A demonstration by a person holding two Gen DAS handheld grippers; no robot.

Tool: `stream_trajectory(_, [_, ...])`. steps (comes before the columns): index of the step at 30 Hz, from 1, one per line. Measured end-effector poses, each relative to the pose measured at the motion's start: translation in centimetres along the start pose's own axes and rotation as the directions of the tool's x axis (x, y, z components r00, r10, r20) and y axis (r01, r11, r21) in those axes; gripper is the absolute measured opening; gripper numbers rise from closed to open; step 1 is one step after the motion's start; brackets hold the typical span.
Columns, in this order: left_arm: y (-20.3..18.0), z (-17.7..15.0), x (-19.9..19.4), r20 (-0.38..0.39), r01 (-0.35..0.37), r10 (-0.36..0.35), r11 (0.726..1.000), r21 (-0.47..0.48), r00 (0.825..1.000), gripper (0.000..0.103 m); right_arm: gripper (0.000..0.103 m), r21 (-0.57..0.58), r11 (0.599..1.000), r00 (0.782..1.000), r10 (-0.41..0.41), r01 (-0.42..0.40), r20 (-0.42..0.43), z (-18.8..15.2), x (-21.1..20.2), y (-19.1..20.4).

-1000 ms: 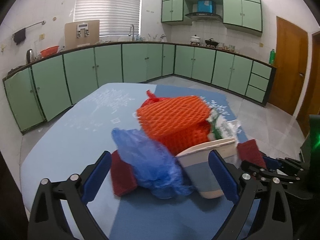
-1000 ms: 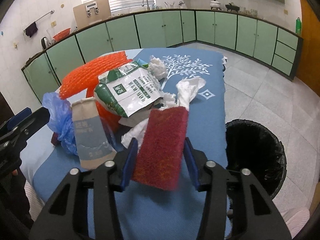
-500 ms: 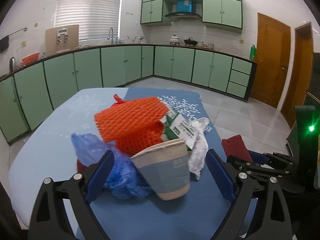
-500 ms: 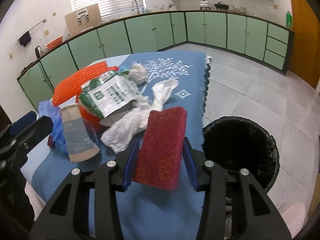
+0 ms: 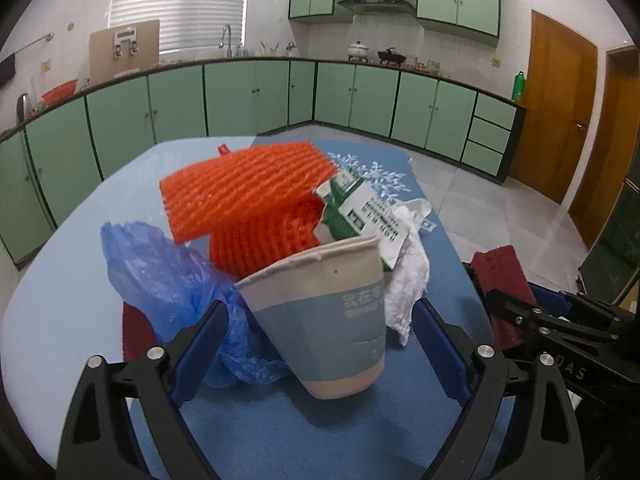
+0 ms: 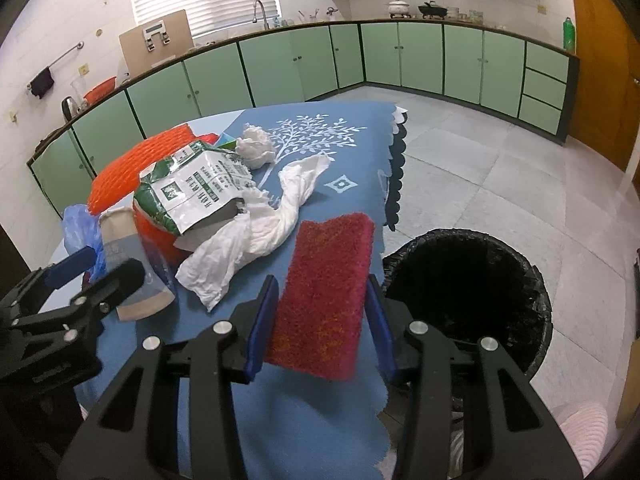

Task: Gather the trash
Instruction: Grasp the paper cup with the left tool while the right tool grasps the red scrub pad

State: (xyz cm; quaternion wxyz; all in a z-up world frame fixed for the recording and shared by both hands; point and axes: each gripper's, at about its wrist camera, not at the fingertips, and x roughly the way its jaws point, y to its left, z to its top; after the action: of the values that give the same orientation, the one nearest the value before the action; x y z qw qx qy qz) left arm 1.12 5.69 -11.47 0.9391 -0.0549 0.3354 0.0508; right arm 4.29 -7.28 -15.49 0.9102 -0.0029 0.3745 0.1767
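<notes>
Right gripper (image 6: 322, 304) clamps the red sponge (image 6: 326, 296), long axis at twelve, black bin (image 6: 468, 292) at three; left gripper (image 5: 320, 344), jaws wide, brackets the paper cup (image 5: 324, 316).

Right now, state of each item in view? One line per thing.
Right hand-held gripper: shut on red scouring pad, held off the table.
Left hand-held gripper: open, straddling paper cup.
Paper cup: upside down, tilted, on the cloth.
Black bin: open, lined, nothing visible inside.
Green-white pouch: torn open, on the orange foam net.
Blue plastic bag: crumpled.
White tissue: crumpled.
</notes>
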Motion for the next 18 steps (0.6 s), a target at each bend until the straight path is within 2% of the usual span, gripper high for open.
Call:
stream_trajectory(9, [0.3, -0.3, 1.7, -0.041, 0.018, -0.018, 1.000, -0.003, 0.999, 0.091, 0.042, 0.005, 1.000, 1.000, -0.005, 0.005, -0.010, 0.2, 0.5, -0.1])
stream_trajectory(14, [0.3, -0.4, 1.8, -0.043, 0.027, -0.027, 1.000, 0.006, 0.999, 0.068, 0.042, 0.010, 1.000, 1.000, -0.006, 0.006, -0.013, 0.2, 0.7, -0.2])
stream_trajectory(18, [0.7, -0.5, 1.4, -0.039, 0.025, -0.025, 1.000, -0.010, 0.999, 0.064, 0.042, 0.009, 1.000, 1.000, -0.003, 0.003, -0.009, 0.2, 0.5, -0.2])
